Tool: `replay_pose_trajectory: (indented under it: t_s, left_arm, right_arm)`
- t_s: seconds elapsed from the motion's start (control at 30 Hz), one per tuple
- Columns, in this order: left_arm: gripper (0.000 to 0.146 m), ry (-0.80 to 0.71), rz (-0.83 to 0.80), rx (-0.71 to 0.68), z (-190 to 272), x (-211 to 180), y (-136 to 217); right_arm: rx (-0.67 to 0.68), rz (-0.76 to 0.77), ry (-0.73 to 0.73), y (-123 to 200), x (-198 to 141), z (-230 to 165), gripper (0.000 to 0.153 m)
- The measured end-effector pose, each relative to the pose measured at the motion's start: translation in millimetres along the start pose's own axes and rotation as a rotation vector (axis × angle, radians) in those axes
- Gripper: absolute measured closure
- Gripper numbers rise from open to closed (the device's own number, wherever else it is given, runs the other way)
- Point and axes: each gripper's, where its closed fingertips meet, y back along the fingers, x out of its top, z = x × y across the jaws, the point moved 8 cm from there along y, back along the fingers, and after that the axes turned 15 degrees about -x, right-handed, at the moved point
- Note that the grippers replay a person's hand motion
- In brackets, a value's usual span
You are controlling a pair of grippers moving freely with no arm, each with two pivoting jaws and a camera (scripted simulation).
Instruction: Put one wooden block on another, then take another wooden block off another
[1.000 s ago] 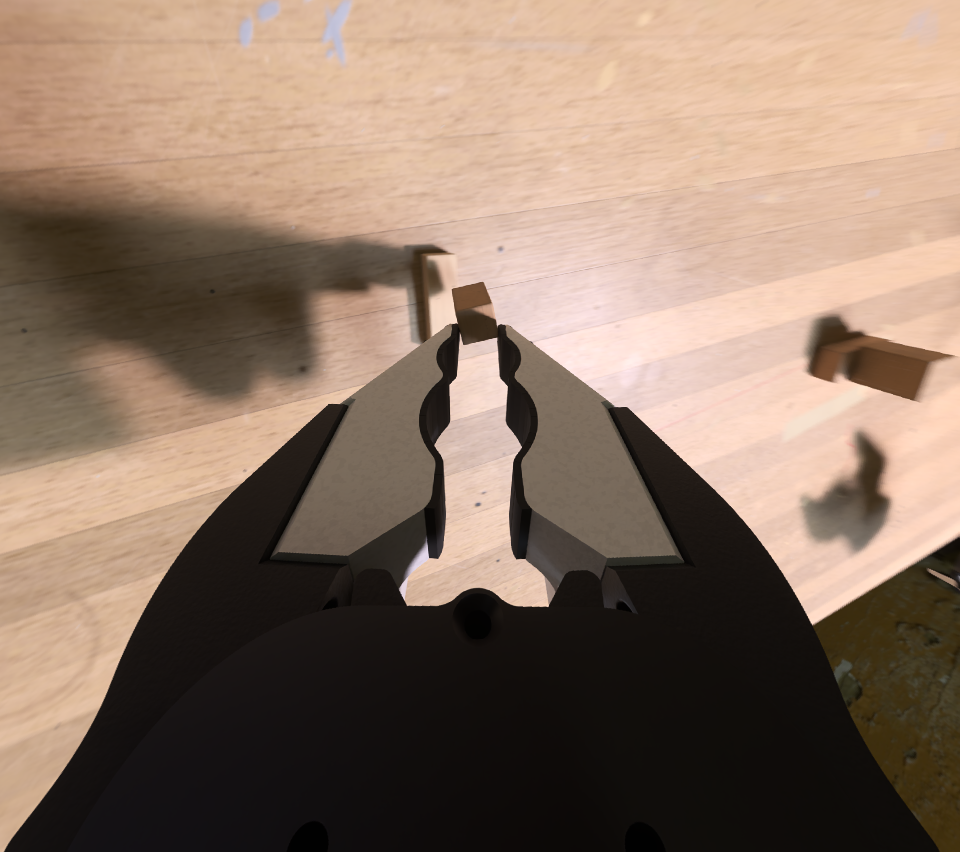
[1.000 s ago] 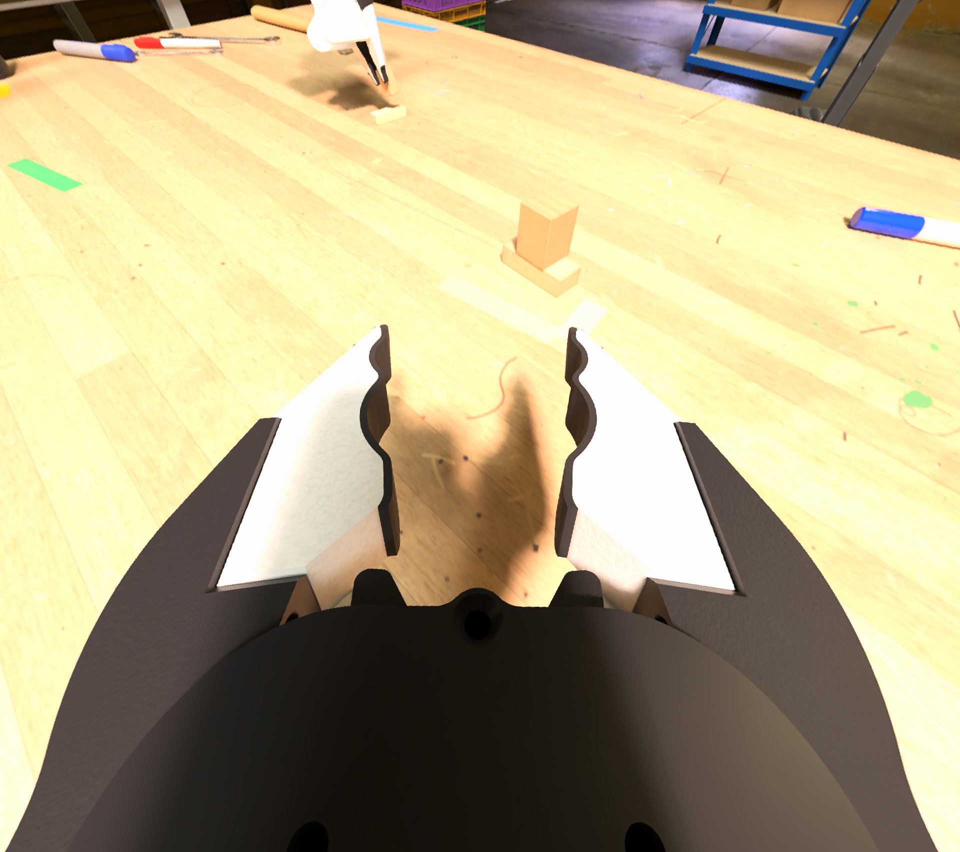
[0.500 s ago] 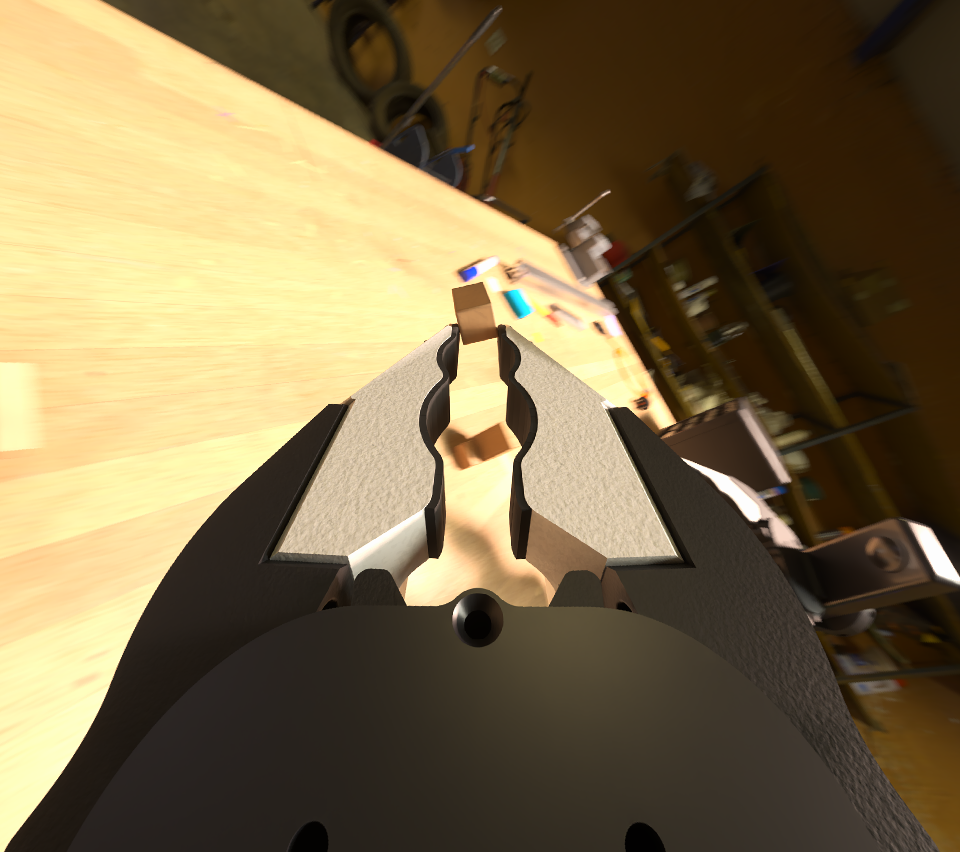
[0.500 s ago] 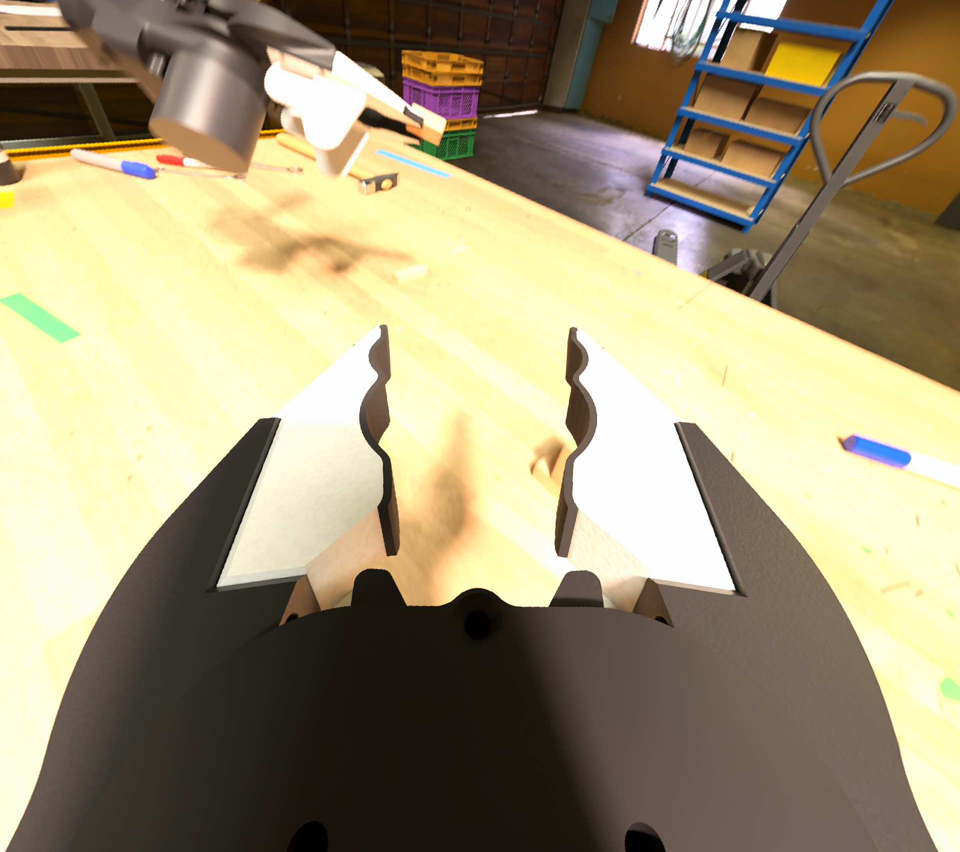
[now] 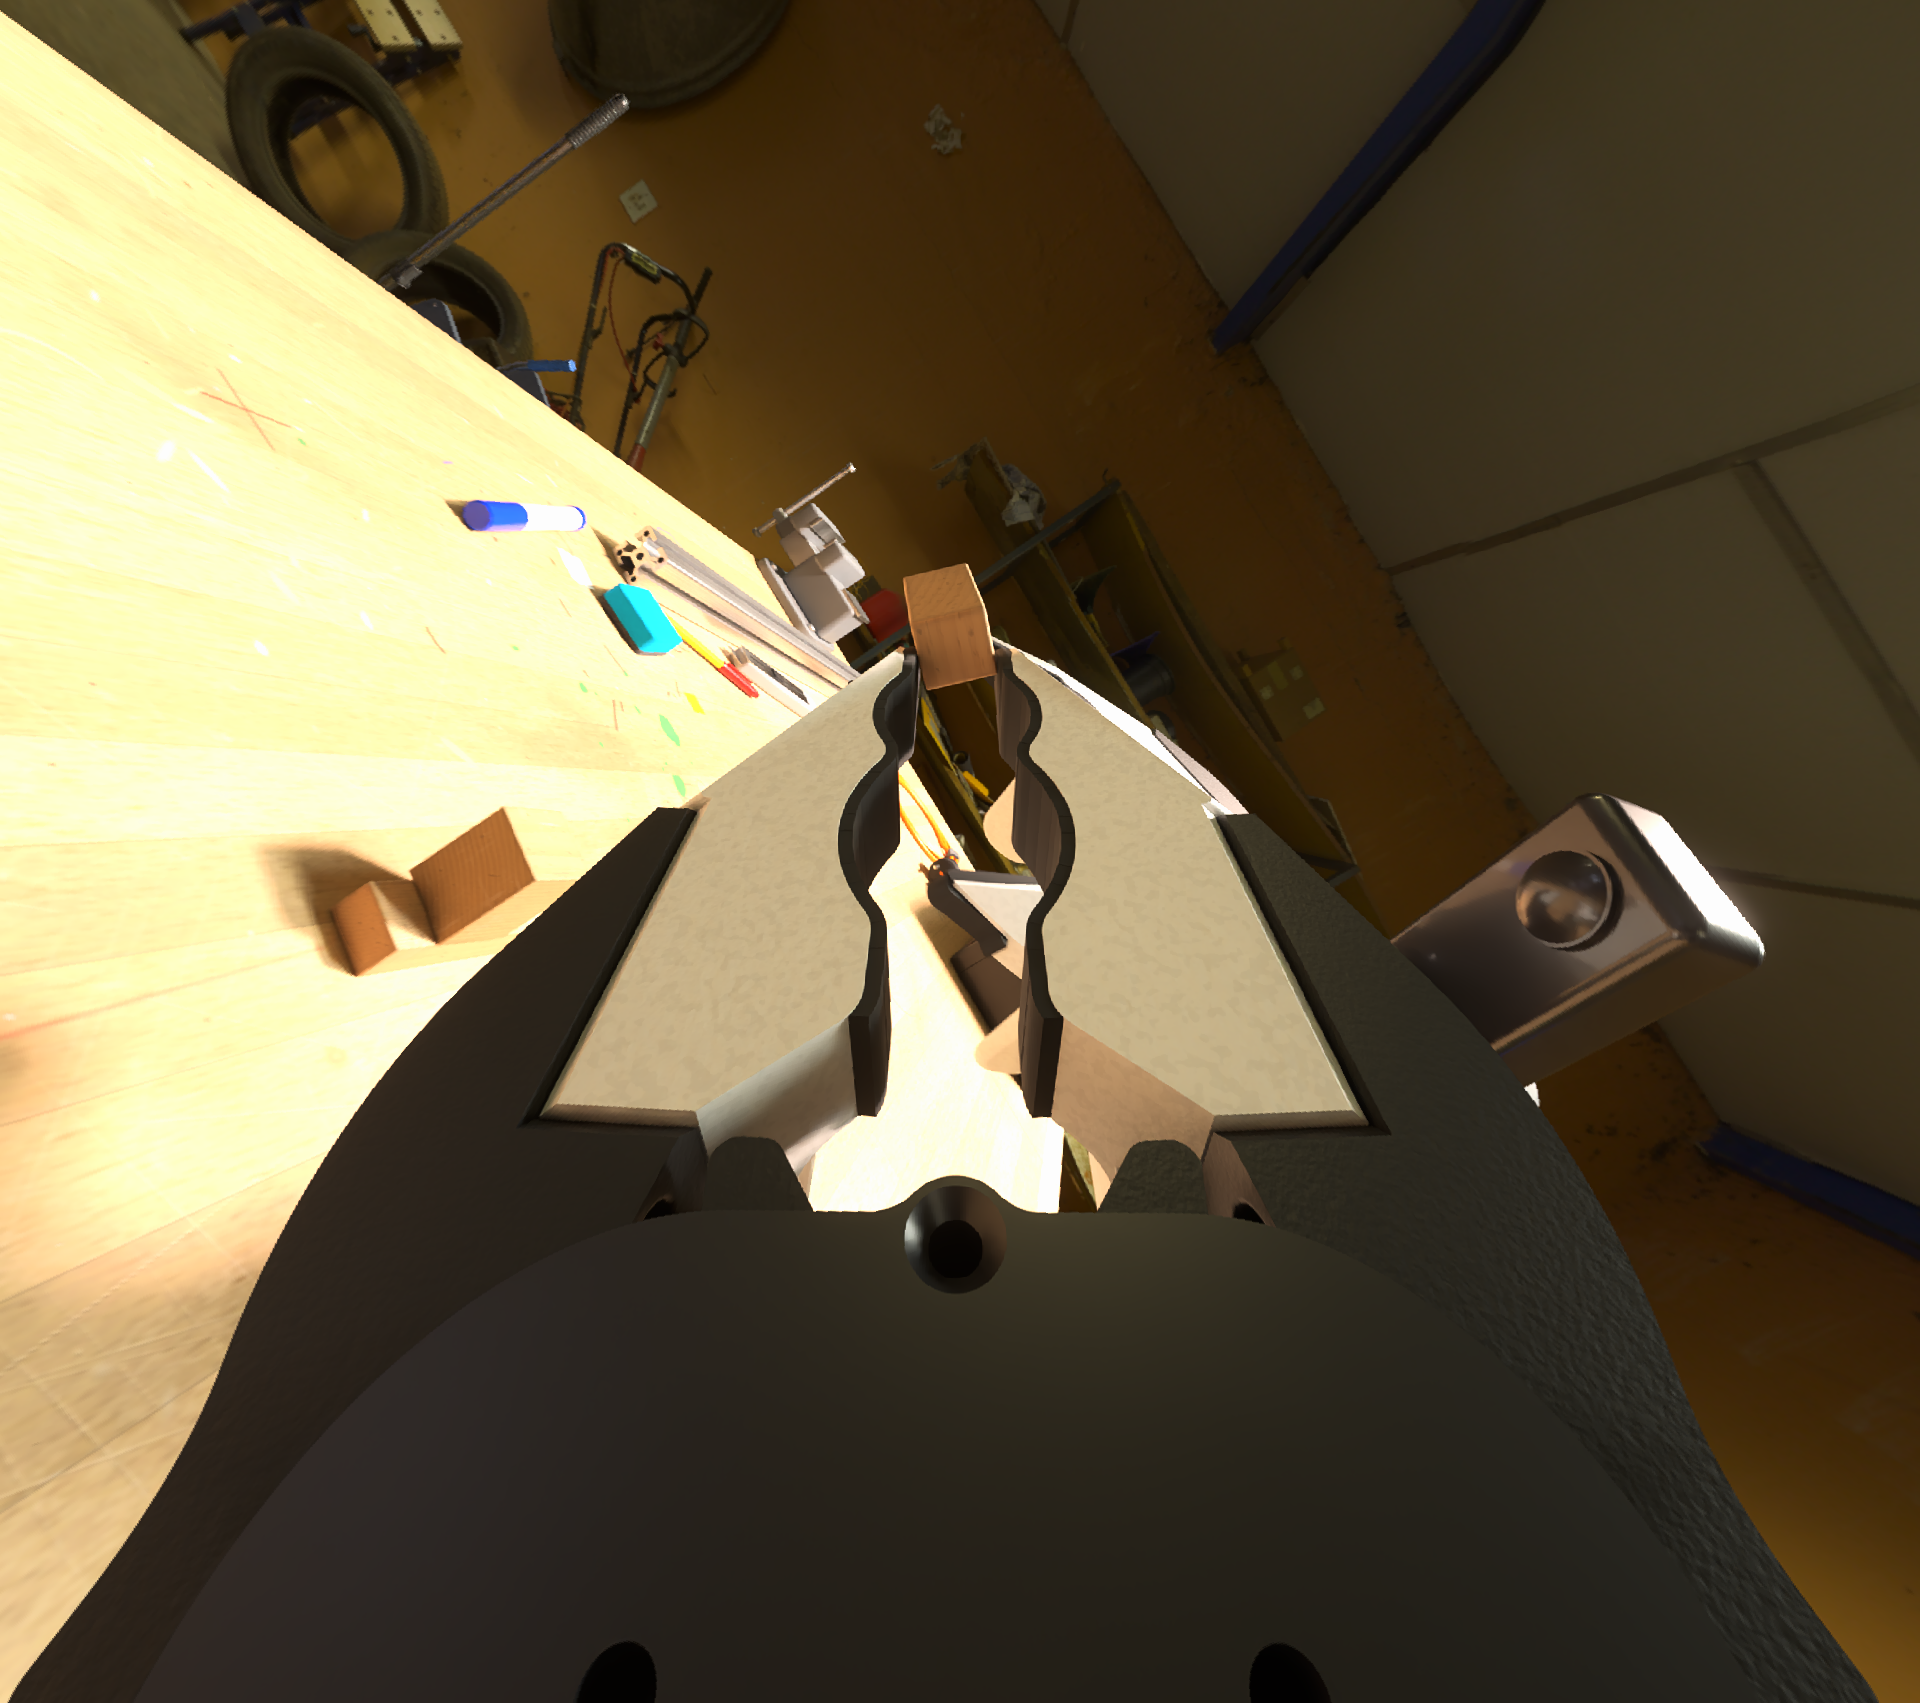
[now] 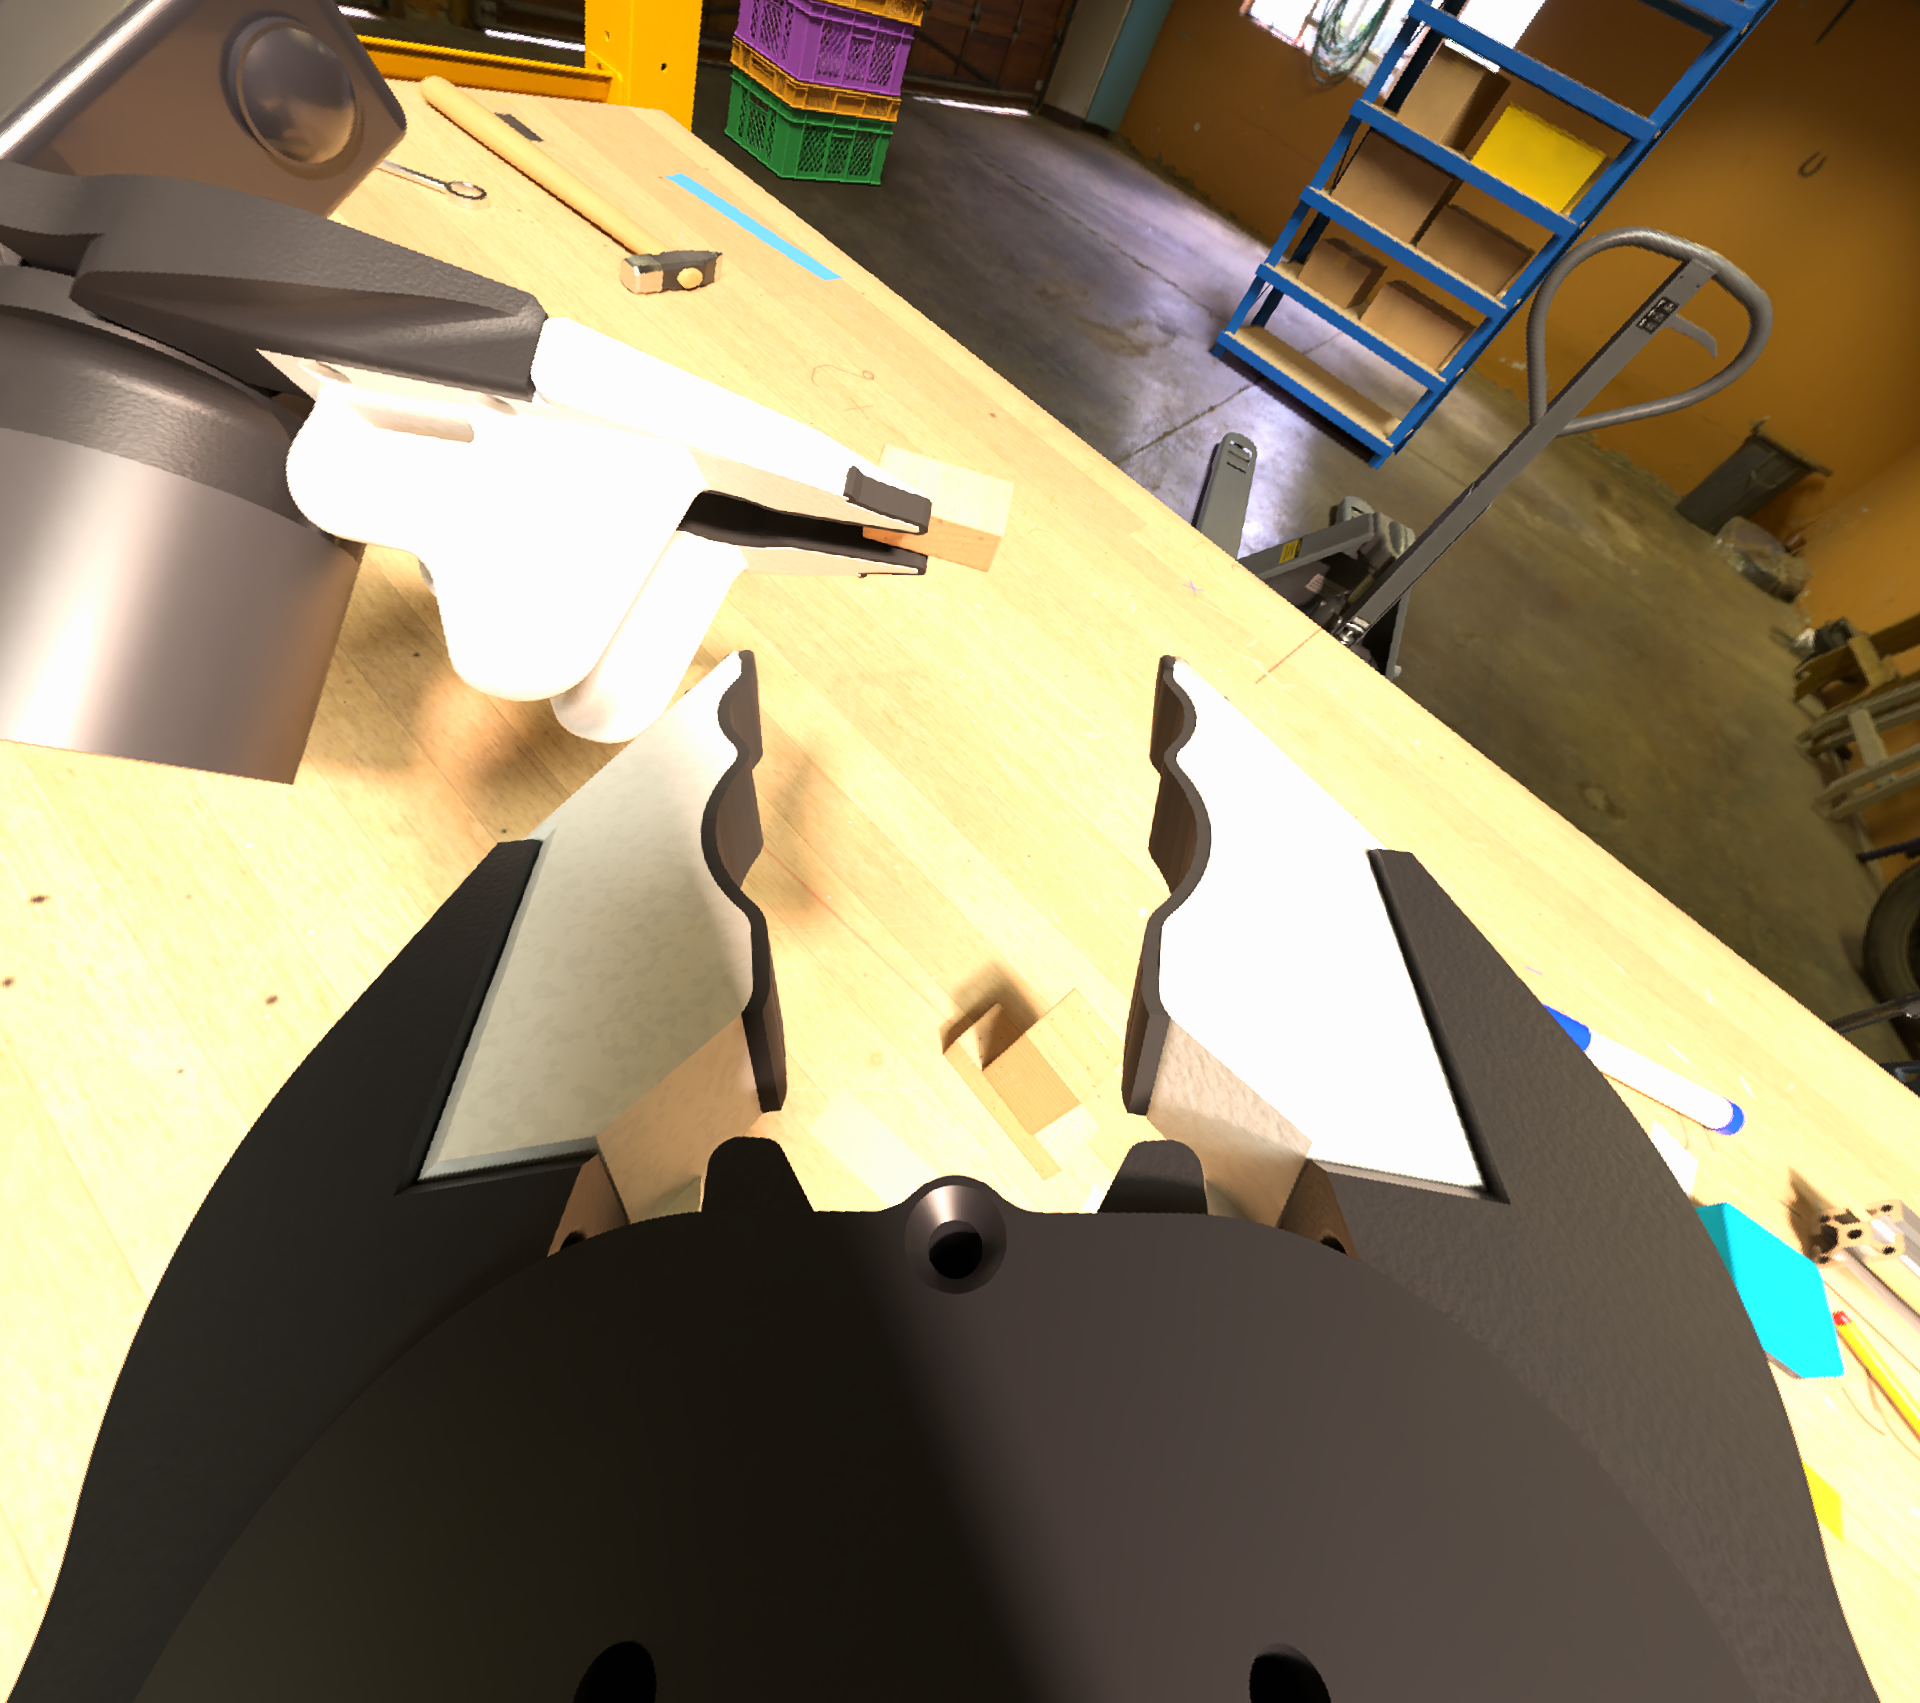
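Note:
My left gripper (image 5: pixel 956 661) is shut on a small wooden block (image 5: pixel 943 627) and holds it in the air above the workbench (image 5: pixel 156 666). In the right wrist view the left gripper (image 6: pixel 909 533) lies level at the left with the block (image 6: pixel 961 515) at its tips. A stack of two blocks (image 6: pixel 1018 1071), a darker block on a pale flat one, sits on the bench low between my right gripper's fingers. My right gripper (image 6: pixel 956 677) is open and empty above it. The stack also shows in the left wrist view (image 5: pixel 436 890).
A blue marker (image 5: pixel 520 515), a cyan eraser (image 5: pixel 639 617), pencils and an aluminium profile (image 5: pixel 727 599) lie near the bench's edge. A hammer (image 6: pixel 582 199) and a wrench (image 6: pixel 431 181) lie at the far end. Crates (image 6: pixel 821 43), blue shelving (image 6: pixel 1475 126) and a pallet jack (image 6: pixel 1558 448) stand on the floor.
My left gripper has lifted the small block off the bench and swung it over next to my right gripper. My right gripper has moved over the stack and tilted up, still open.

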Motion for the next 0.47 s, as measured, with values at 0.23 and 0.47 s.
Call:
replay_pose_trajectory:
  t_s: [0.23,0.47]
  left_arm:
    - [0.132,0.024,-0.007,-0.015,8,-16,-8]
    - [0.132,0.053,0.021,-0.005,7,-24,-9]
  right_arm:
    - [0.01,0.01,0.131,3,-3,0,0.092]
    - [0.052,0.001,0.154,5,-8,-1,0.101]
